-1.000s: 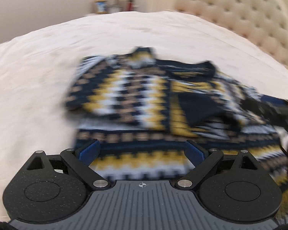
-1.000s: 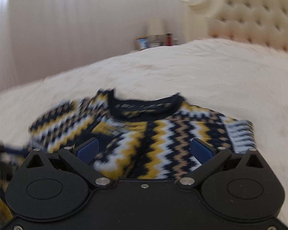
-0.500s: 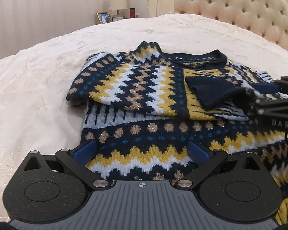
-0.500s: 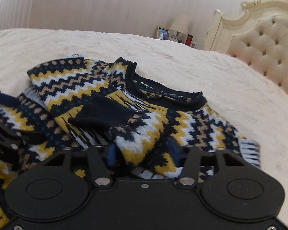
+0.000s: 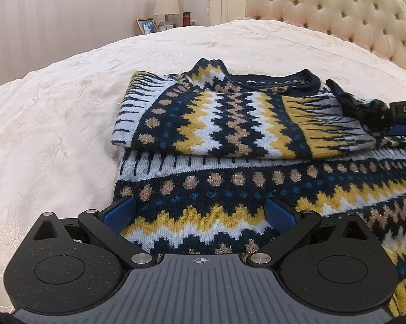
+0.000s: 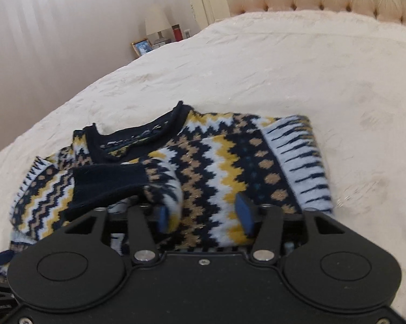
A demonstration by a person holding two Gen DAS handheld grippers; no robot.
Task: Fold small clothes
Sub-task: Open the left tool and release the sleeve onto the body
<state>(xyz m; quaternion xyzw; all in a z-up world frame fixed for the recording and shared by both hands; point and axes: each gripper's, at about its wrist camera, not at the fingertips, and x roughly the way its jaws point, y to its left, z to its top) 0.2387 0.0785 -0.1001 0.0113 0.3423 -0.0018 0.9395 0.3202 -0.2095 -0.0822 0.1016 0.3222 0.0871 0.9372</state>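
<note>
Lying across the cream bedspread [image 5: 67,113] is a small knitted sweater [image 5: 230,124] in navy, mustard, white and tan zigzags, its navy neckband [image 6: 138,140] turned toward the tufted headboard [image 5: 338,13]. Both sleeves are folded in over the chest: one patterned sleeve [image 5: 208,118] crosses the body in the left wrist view, and the other ends in a plain navy cuff [image 6: 108,181] that rests just below the neckline. The left gripper [image 5: 200,213] hovers low over the sweater's bottom band, its blue-padded fingers [image 5: 120,212] spread wide with knit showing between them and nothing clamped. The right gripper [image 6: 205,213] sits over the folded sleeve near the cuff; its jaws stand partly apart, with a fold of knit bulging against the left pad, and whether they pinch the fabric cannot be told. At the far right of the left wrist view, the right tool meets the sweater's edge. Beyond the bed stand a lamp [image 5: 166,8], a framed photo [image 5: 147,26] and a red bottle [image 5: 186,19].
</note>
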